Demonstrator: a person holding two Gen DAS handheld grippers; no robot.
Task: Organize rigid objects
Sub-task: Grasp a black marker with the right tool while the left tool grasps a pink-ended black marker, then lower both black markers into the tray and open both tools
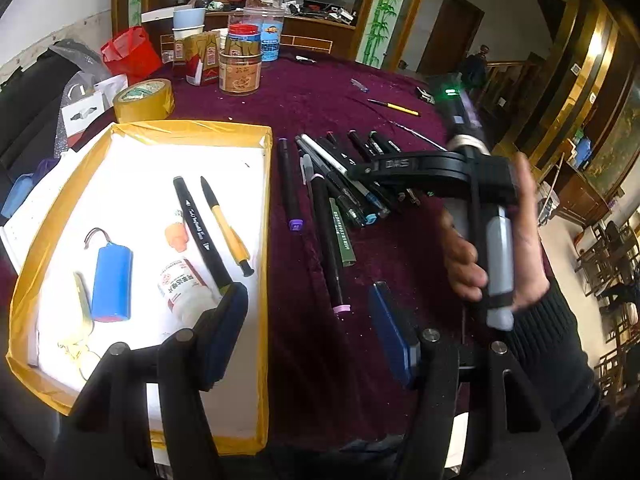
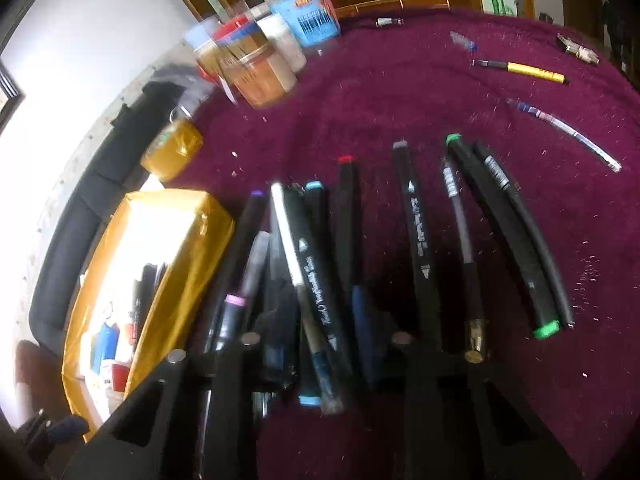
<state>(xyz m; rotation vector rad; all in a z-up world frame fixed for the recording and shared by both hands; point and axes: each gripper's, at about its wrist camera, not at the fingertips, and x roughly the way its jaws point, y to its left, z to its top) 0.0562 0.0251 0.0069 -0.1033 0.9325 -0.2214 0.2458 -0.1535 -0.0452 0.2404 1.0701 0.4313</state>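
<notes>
Purple tablecloth [image 2: 400,92], blurred pens [image 2: 312,272] hiding right claw [image 2: 320,320] tips

Left gripper [image 1: 308,332]: black frame, blue pads, silver screw heads. Right gripper [image 1: 362,172]: black, "DAS" marking, grey handle, green LED. Sleeve [image 1: 560,344]: black ribbed knit.

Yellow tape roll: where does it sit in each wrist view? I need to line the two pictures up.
Left wrist view: the yellow tape roll lies upper left on the purple cloth, just beyond the far edge of the yellow-lined tray.
Right wrist view: the roll is left of centre, blurred, just above the tray's far corner.
Shared landmark: the orange-labelled jar, farther back on the cloth than the roll.
</notes>
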